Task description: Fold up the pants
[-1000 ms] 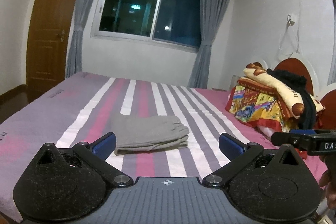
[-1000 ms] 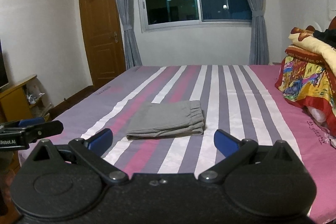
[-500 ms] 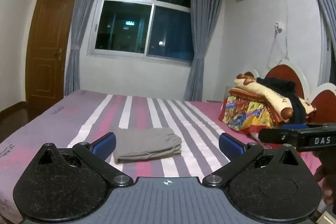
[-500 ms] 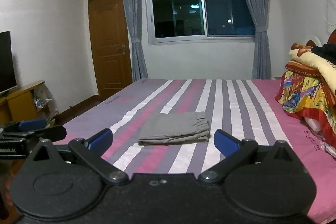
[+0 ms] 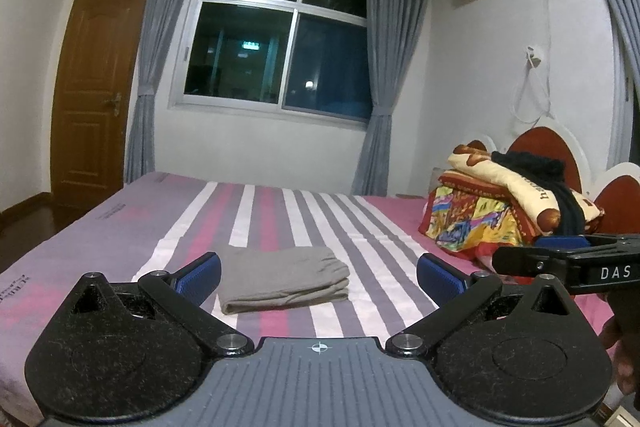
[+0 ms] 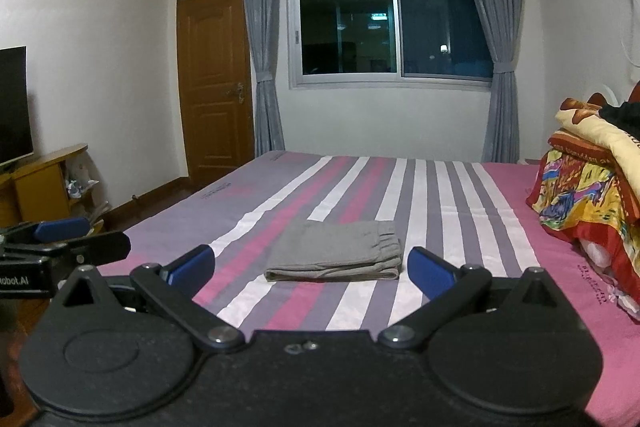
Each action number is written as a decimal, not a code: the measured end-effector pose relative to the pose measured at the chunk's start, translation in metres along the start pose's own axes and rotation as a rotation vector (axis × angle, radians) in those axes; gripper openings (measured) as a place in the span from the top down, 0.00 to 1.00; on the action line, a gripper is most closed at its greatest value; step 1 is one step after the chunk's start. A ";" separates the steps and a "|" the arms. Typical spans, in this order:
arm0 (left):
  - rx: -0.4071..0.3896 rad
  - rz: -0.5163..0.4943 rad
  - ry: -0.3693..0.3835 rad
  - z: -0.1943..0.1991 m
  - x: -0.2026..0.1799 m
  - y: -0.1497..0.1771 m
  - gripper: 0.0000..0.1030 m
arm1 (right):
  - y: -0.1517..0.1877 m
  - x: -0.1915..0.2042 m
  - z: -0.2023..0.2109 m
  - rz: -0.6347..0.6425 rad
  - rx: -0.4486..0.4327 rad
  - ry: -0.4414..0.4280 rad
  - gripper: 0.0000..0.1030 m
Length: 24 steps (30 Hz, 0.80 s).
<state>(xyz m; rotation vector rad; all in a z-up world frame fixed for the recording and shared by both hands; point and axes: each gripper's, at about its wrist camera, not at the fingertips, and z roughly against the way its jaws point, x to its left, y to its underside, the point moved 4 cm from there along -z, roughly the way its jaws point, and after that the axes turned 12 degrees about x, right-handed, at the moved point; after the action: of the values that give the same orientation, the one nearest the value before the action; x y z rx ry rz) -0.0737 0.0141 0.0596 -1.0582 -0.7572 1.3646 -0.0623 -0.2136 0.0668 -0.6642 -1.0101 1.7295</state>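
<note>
Left wrist view: the left hand-held gripper [image 5: 319, 273] has its blue-padded fingers [image 5: 200, 271] spread wide apart, holding nothing, raised above the near edge of the bed [image 5: 120, 227]. The grey pants [image 5: 282, 277] lie folded into a compact rectangle on the striped pink, white and purple sheet, near the bed's front edge, apart from both tools. At the right edge of this view the right hand-held gripper [image 5: 520, 259] reaches in from the side, and whether it is apart cannot be told here. A heap of colourful bedding [image 5: 480, 223] with a dark garment on top sits by the headboard [image 5: 548, 151].

Right wrist view: the right hand-held gripper [image 6: 311, 269] also stands wide apart and empty, with the folded pants [image 6: 336, 257] seen between its fingers, farther off on the bed [image 6: 500, 247]. The left hand-held gripper [image 6: 80, 239] shows at the left edge. A wooden door [image 6: 214, 83] and a curtained window [image 6: 392, 7] fill the far wall.
</note>
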 end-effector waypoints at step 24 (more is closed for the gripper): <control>-0.003 -0.015 0.004 0.000 -0.005 0.001 0.00 | 0.001 0.001 0.010 -0.017 -0.019 0.002 0.00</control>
<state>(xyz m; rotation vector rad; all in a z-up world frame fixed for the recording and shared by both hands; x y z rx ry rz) -0.0742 0.0090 0.0594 -1.0553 -0.7629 1.3481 -0.0715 -0.2158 0.0713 -0.6678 -1.0295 1.7056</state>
